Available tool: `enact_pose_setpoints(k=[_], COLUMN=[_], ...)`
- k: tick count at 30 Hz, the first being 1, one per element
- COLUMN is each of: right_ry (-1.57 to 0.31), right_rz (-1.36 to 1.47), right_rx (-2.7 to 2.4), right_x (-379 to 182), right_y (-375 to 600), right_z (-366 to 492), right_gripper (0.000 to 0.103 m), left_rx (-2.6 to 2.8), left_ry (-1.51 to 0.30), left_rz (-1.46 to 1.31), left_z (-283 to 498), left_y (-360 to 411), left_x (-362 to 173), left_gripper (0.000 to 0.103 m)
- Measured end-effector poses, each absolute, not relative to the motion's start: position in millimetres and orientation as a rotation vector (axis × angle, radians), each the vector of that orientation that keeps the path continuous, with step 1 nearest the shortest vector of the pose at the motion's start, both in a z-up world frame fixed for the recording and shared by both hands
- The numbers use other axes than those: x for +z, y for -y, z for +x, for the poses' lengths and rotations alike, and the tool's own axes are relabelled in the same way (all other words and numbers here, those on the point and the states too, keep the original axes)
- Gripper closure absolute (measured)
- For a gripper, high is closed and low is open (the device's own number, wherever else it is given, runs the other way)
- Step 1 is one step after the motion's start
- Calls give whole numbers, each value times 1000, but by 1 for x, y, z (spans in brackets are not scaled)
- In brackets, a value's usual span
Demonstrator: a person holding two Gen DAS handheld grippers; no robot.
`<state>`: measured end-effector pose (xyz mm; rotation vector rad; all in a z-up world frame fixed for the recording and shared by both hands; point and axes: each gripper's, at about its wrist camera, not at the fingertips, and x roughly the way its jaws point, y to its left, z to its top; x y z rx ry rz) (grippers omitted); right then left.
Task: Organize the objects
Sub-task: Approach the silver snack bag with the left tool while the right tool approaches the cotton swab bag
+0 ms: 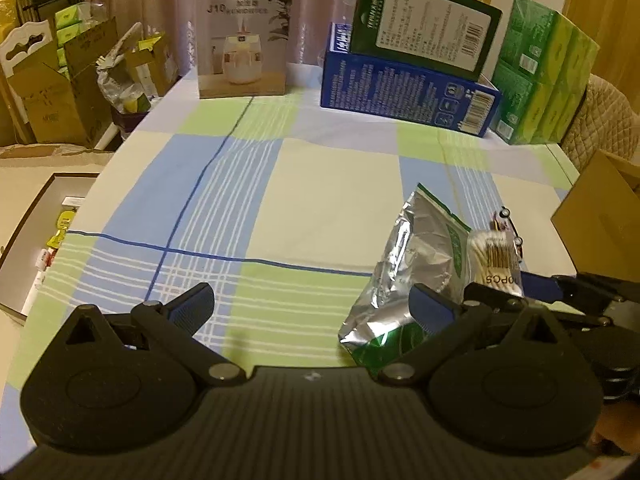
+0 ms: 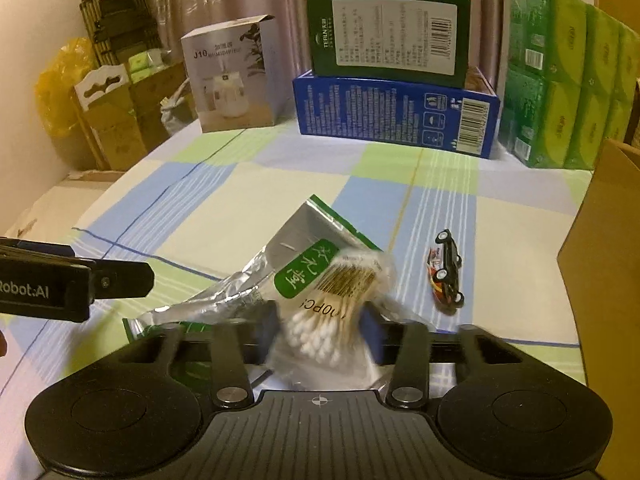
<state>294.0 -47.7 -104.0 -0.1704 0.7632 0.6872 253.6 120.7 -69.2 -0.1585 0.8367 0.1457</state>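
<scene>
While the bag of cotton swabs (image 2: 332,312) sits pinched in the right claw (image 2: 324,320), just above the bench (image 2: 248,200), a foil pouch (image 2: 280,264) lies beneath it and a toy car (image 2: 446,270) rests just beside. Left claw (image 1: 312,308) hangs wide open, holding nothing.

Checked tablecloth (image 1: 320,184), pleated curtain (image 1: 320,8), cardboard boxes (image 1: 60,96)
</scene>
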Motion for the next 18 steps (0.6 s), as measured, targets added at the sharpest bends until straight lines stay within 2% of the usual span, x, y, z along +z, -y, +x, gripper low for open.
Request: enact_pose_setpoints(k=[5, 12, 18], right_ry=[-782, -765, -759], right_rz=[-186, -273, -180], right_rx=[651, 557, 546], right_x=[-97, -88, -75], right_y=[66, 99, 125], right_z=[297, 300, 298], right_gripper=[74, 74, 74], left_rx=[88, -24, -68], left_ry=[-849, -883, -914], left_rz=[-144, -46, -3], left_z=[255, 269, 284], left_y=[-114, -87, -75], left_x=[-74, -87, -98], left_gripper=[1, 1, 4])
